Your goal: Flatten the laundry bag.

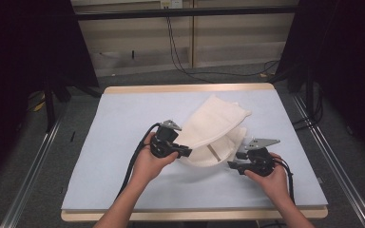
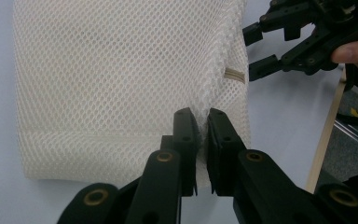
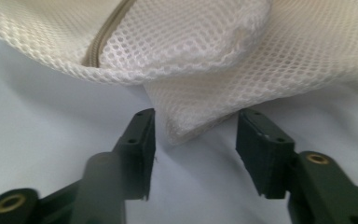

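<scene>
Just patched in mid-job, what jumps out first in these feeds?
A white mesh laundry bag lies crumpled at the middle of the pale blue table, its beige zipper showing along one edge. The left gripper is pinched shut on a fold of the mesh at the bag's near-left side. The right gripper sits open at the bag's right, one corner of the mesh between its jaws but not pressed.

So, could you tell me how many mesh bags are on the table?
1: the white mesh bag lies mid-table on the blue mat, between the left gripper, shut on its edge, and the open right gripper.
</scene>
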{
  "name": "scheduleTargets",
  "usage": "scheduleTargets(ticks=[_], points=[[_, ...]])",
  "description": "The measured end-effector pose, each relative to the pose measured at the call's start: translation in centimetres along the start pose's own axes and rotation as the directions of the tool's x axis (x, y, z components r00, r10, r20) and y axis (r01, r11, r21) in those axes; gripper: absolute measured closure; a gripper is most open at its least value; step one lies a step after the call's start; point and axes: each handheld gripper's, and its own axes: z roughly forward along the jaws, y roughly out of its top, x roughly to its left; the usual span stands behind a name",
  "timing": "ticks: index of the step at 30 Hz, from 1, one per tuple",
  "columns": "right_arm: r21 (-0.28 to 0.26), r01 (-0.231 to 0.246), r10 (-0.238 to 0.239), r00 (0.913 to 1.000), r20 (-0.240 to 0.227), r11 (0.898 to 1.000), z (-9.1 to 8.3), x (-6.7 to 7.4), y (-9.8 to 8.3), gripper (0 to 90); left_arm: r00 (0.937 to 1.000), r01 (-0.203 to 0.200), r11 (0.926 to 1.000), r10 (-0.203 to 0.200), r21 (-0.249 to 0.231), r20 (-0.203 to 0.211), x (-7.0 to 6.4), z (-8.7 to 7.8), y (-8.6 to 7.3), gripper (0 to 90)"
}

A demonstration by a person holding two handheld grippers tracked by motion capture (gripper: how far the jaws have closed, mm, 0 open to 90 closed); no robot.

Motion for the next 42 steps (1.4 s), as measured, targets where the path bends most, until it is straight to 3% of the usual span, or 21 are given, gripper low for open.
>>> scheduleTargets(ticks=[1,5,7,15,18,20,28,34,39,41,42], points=[[0.0,0.0,0.0,1.0,0.0,1.0,0.0,0.0,0.0,51.6,1.0,0.004,1.0,-0.004,-0.002,-0.005,0.1,-0.1,0.0,83.5],[-0.008,0.049,-0.049,0.9987,-0.012,0.999,0.3,0.3,0.2,77.7,0.9998,0.012,0.9997,-0.012,-0.023,-0.016,0.4,-0.7,0.1,83.5],[-0.02,0.059,-0.059,0.998,-0.02,0.998,0.0,0.3,0.5,83.7,0.9994,0.012,0.9995,-0.013,-0.03,-0.033,0.6,-1.0,0.1,83.5],[-0.021,0.08,-0.08,0.9968,0.002,0.997,-0.6,0.2,0.6,85.0,0.9926,0.062,0.9963,-0.068,-0.059,-0.101,2.7,-2.8,-0.3,83.7],[-0.021,0.075,-0.075,0.9972,0.005,0.997,-0.8,-0.2,0.6,85.0,0.9853,0.095,0.9927,-0.104,-0.074,-0.135,4.2,-3.6,-0.7,83.7],[-0.022,0.07,-0.07,0.9975,0.009,0.997,-0.8,-0.3,0.5,84.9,0.9839,0.094,0.9934,-0.103,-0.066,-0.146,4.6,-3.9,-0.8,83.7],[-0.016,0.06,-0.06,0.9979,0.025,0.998,-1.1,-0.9,0.3,84.9,0.9724,0.147,0.9859,-0.159,-0.08,-0.171,6.5,-4.5,-1.4,83.7],[-0.018,0.047,-0.046,0.9983,0.035,0.999,-1.4,-1.5,0.1,84.7,0.9713,0.15,0.9853,-0.162,-0.082,-0.173,7.0,-4.6,-1.4,83.7],[-0.021,0.041,-0.04,0.9984,0.041,0.999,-1.4,-1.7,0.1,84.6,0.9653,0.151,0.9848,-0.166,-0.085,-0.202,7.3,-4.8,-1.6,83.4],[-0.017,0.038,-0.037,0.9983,0.046,0.999,-1.4,-1.6,0.1,84.5,0.9586,0.172,0.9786,-0.193,-0.113,-0.209,7.5,-4.8,-1.7,83.3],[-0.019,0.041,-0.04,0.9982,0.046,0.999,-1.4,-1.6,0.1,84.5,0.9594,0.162,0.9813,-0.181,-0.104,-0.216,7.7,-5.1,-1.7,83.2]])
